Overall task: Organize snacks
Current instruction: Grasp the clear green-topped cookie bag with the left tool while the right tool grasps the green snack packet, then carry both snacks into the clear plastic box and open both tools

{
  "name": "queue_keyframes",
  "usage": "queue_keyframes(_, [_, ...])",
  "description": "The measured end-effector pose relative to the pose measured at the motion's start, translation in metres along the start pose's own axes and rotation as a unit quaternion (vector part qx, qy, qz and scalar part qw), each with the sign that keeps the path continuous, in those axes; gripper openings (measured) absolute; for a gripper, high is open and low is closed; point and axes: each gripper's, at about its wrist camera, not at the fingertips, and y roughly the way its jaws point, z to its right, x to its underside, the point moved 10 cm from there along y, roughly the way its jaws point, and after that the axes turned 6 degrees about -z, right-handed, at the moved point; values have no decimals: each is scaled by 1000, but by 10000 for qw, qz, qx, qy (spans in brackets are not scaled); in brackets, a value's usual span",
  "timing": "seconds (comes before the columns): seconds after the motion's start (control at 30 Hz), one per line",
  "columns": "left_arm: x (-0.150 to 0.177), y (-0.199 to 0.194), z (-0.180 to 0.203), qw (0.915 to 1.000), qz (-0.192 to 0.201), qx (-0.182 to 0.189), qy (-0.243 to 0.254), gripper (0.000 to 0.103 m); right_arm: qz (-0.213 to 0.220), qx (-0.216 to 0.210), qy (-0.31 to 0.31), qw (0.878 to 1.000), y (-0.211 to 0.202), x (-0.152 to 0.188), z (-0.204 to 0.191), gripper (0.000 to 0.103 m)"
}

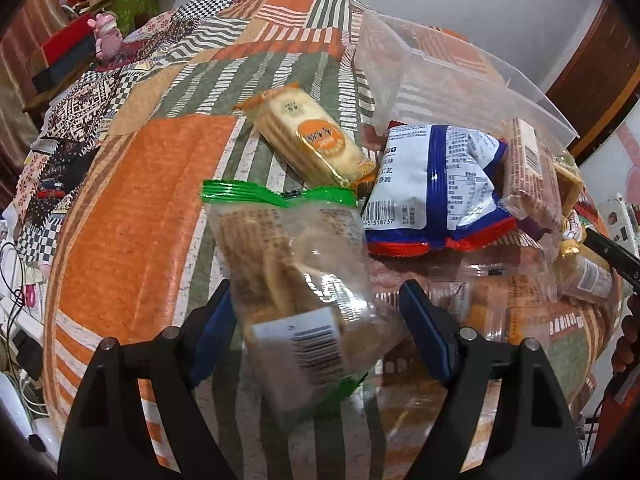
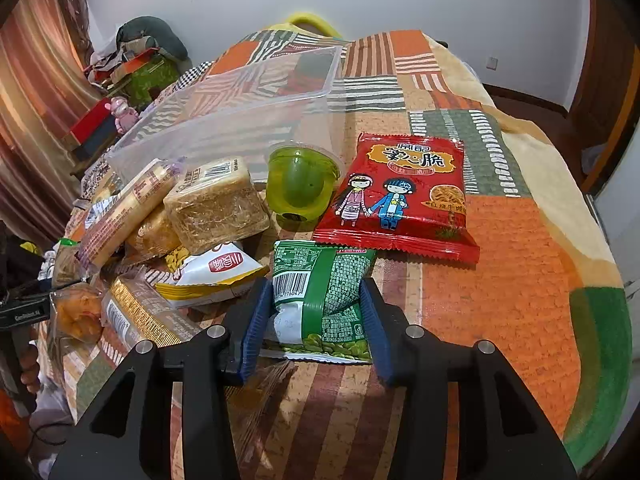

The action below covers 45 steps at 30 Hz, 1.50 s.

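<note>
Right hand-held gripper (image 2: 316, 320) clamps green crinkly pea packet (image 2: 320, 300); left hand-held gripper (image 1: 316, 320) open around clear green-topped biscuit bag (image 1: 296, 280). Next: carry packet to clear plastic bin (image 2: 240, 120), 11 o'clock.

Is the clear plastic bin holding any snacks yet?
No, the clear bin shows only the patterned cloth through its walls; the snacks lie outside it.

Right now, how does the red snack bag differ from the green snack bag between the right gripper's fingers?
The red snack bag lies flat and free on the blanket; the green snack bag is pinched by the right gripper and bulges. The red one shows its cartoon front, the green one its barcode side. The red looks larger. Both are sealed.
</note>
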Motion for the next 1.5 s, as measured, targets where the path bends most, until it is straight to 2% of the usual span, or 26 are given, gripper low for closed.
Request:
queue_keyframes(0.1, [-4,2,0,10000,95,20,5,81,11,4,-40,10000,1,-1,0,40])
queue_keyframes(0.3, [-9,-7,-6,9996,271,25,-49,52,63,47,-80,9999,1,-2,-1,36])
queue_keyframes(0.37, [-8,-10,-5,9996,269,35,-24,47,87,48,-61,9999,-1,-2,0,35])
queue_keyframes(0.5, [-7,-19,-2,9990,397,-149,151,46,166,90,-93,9998,-7,-2,1,34])
queue_keyframes(0.77, [-25,-62,12,9952,929,-122,274,46,519,3,-102,9986,-36,-14,-1,34])
queue_keyframes(1.07, [-74,-100,48,9864,1549,105,539,46,989,-13,-278,9947,-56,-48,-12,34])
queue_keyframes(1.37, [-127,-101,84,9804,1789,412,719,46,1314,7,-432,9904,-55,-92,-25,34])
queue_keyframes(1.5, [-150,-94,97,9784,1857,425,799,46,1383,-16,-472,9893,-46,-113,-31,34])
